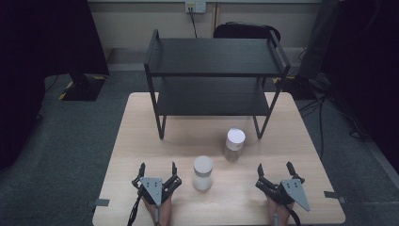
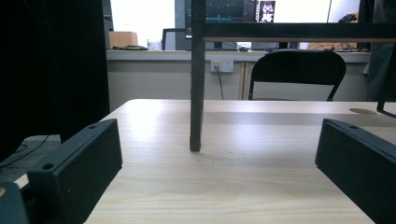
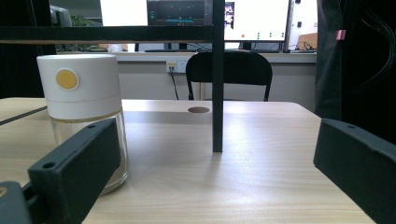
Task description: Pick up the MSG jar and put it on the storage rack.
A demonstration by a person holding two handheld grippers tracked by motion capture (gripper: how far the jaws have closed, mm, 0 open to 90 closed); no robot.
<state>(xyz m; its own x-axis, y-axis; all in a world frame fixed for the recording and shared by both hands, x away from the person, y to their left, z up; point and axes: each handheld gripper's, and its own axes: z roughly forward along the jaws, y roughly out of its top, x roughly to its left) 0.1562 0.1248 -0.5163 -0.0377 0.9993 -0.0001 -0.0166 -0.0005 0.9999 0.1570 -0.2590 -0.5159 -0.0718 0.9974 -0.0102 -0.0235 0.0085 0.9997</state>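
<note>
Sitting at the near edge of the light wood surface (image 1: 141, 122), both hand-held grippers are resting with nothing in them. The left hand-held gripper (image 1: 157, 171) is parked near the bottom left and the right hand-held gripper (image 1: 275, 172) near the bottom right, and both are holding their jaws wide apart.

From the high view, a black two-tier shelf (image 1: 214, 56) is standing at the far half of the surface. Two jars are standing upright in front of it: a white-capped jar (image 1: 203, 173) between the two grippers, closer to the left one, and a second glass jar with a white lid (image 1: 234, 144) further back, just in front of the shelf's right front leg.

The left gripper view is looking straight along the surface (image 2: 243, 177) at one black shelf leg (image 2: 197, 93) — neither jar is sitting between its jaws. A black chair (image 2: 296, 70) and a wall socket (image 2: 221, 66) are showing behind.

The right gripper view is giving the close-up you aren't getting from above: the clear glass jar (image 3: 88, 116) is standing right behind the left jaw, and its white lid is carrying a yellow dot (image 3: 67, 79). Another shelf leg (image 3: 217, 84) is standing mid-frame, with monitors (image 3: 254, 18) glowing in the background.
</note>
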